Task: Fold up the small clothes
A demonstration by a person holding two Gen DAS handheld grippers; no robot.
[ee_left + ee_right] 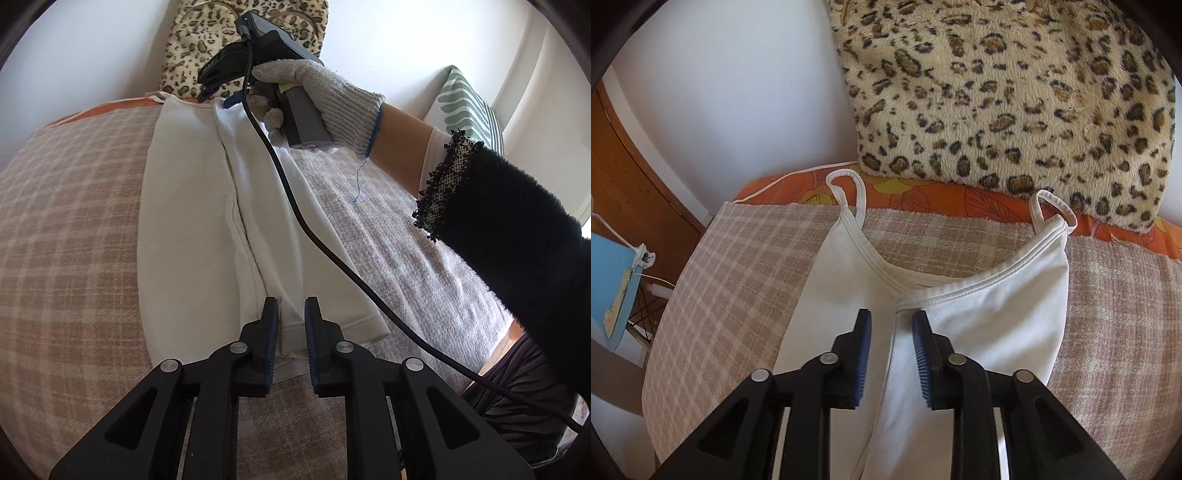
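**One side folded in, both grips let go**

A bed covered by a plaid blanket (74, 221) sits against a white wall, a leopard-print cushion (192, 44) at its head. From my left wrist, the white camisole (184, 221) lies lengthwise, its right side already lapped to the middle. My left gripper (291, 314) stands slightly parted over the hem, pads not pressing cloth. My gloved right hand (314, 96) hovers at the neckline.

From my right wrist, my right gripper (891, 328) is released, nothing between its pads, just above the folded edge near the straps (846, 184). Next, I judge, both grippers must take the left side's hem and strap and lap it over evenly.
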